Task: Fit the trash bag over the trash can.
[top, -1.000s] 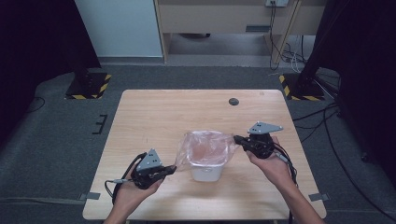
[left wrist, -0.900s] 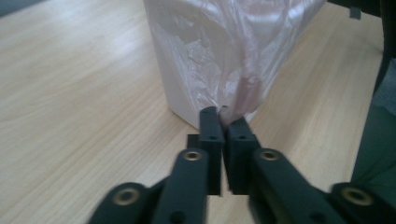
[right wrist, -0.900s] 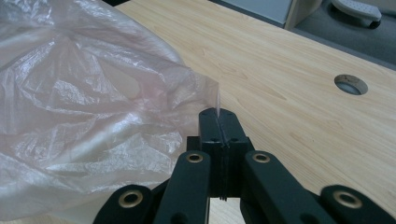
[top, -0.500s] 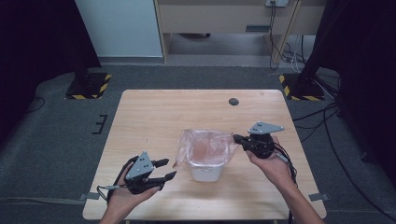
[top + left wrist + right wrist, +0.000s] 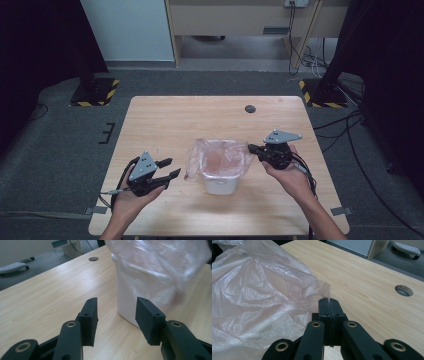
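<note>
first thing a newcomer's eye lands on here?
Probably the crinkled clear plastic bag lining the small white bin near the front middle of the wooden table. Next, the right gripper, jaws shut on the bag's right edge, and the left gripper, open and empty, apart from the bin's left side. A small round hole sits towards the table's far edge.

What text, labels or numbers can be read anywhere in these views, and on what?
None: no readable text stands on anything.
The white bin, its plastic bag, the table and both claws, left and right, are unmarked.
The yellow-black hazard stripes on the floor stands are a pattern, not writing.
</note>
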Available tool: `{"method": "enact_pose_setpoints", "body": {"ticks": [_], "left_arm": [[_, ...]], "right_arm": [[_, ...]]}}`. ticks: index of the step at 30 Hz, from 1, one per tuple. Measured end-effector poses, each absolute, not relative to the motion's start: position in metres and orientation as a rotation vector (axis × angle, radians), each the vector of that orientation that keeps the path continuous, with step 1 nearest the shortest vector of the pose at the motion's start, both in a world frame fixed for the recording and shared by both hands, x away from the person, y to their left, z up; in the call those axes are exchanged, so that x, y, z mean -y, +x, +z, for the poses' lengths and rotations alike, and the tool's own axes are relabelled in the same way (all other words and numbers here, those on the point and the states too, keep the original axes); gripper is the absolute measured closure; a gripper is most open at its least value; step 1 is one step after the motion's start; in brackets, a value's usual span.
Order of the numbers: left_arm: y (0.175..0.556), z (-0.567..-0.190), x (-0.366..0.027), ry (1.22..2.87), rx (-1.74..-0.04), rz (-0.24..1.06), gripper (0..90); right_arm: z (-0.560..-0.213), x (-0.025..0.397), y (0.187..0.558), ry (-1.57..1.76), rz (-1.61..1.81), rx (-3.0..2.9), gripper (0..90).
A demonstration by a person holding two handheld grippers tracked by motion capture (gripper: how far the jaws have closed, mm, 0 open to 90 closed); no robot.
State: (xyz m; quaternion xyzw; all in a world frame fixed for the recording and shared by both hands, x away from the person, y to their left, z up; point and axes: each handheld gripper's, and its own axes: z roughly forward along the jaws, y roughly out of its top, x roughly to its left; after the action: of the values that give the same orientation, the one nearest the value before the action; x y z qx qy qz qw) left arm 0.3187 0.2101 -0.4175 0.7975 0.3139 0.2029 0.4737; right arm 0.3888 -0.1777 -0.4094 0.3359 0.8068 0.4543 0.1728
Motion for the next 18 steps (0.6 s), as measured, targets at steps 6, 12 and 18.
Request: {"method": "enact_pose_setpoints", "body": {"ticks": [6,12,18], "left_arm": [[0.33,-0.413,-0.196,1.897,-0.738,0.503,44.4],[0.336,-0.405,-0.187,1.842,-0.704,0.506,40.0],[0.35,-0.402,-0.177,1.821,-0.695,0.491,34.5]], "right_arm": [[-0.409,0.177,0.389,0.949,1.301,-2.281,90.0],[-0.408,0.176,0.389,0.945,1.312,-2.278,90.0],[-0.407,0.173,0.39,0.938,1.328,-2.28,90.0]]}}
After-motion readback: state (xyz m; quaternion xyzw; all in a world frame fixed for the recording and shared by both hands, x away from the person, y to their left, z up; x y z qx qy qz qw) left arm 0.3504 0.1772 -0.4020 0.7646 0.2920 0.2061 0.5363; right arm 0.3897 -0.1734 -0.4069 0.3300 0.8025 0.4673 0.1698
